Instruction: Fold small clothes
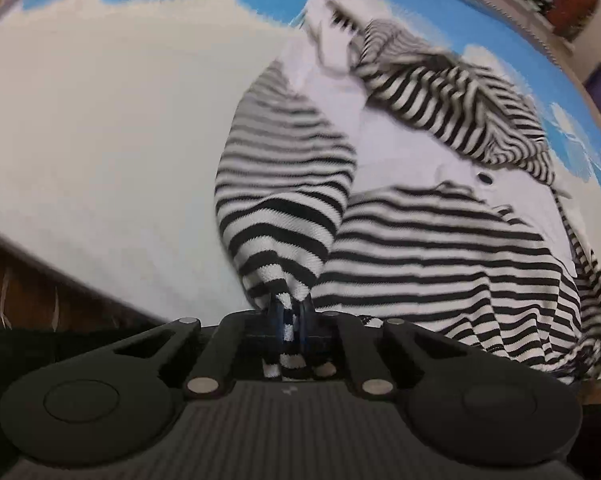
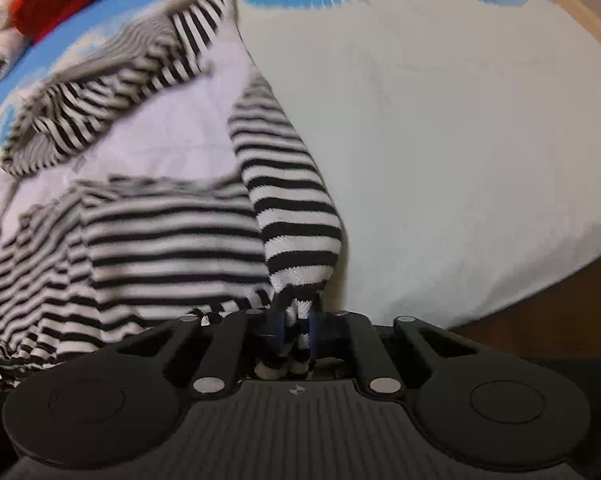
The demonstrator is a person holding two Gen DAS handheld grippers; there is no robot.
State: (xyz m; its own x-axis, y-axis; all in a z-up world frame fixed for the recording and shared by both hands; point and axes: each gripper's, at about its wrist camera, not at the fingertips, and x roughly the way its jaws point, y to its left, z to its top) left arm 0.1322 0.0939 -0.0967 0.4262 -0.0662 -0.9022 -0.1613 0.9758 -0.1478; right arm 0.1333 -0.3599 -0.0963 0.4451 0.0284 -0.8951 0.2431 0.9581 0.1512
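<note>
A: At lower centre of each wrist view, the left hand-held gripper [image 1: 288, 316] and right hand-held gripper [image 2: 296, 320] each pinch the striped garment [image 1: 440, 264], which lies on the bed [image 1: 100, 140].

B: Those pinches look thin, though blurred; a tug could slip one and skew the fold.

garment [image 1: 440, 264]: knitted cloth, black and white stripes, soft, matt, fine ribbed weave
bed sheet [image 1: 100, 140]: smooth matt cloth, white with blue patches toward upper frame
left gripper [image 1: 288, 322]: matt black plastic, ribbed housing, dull metal pins
right gripper [image 2: 296, 326]: same matt black plastic
bed frame [image 1: 40, 280]: brown wood, lower left
</note>
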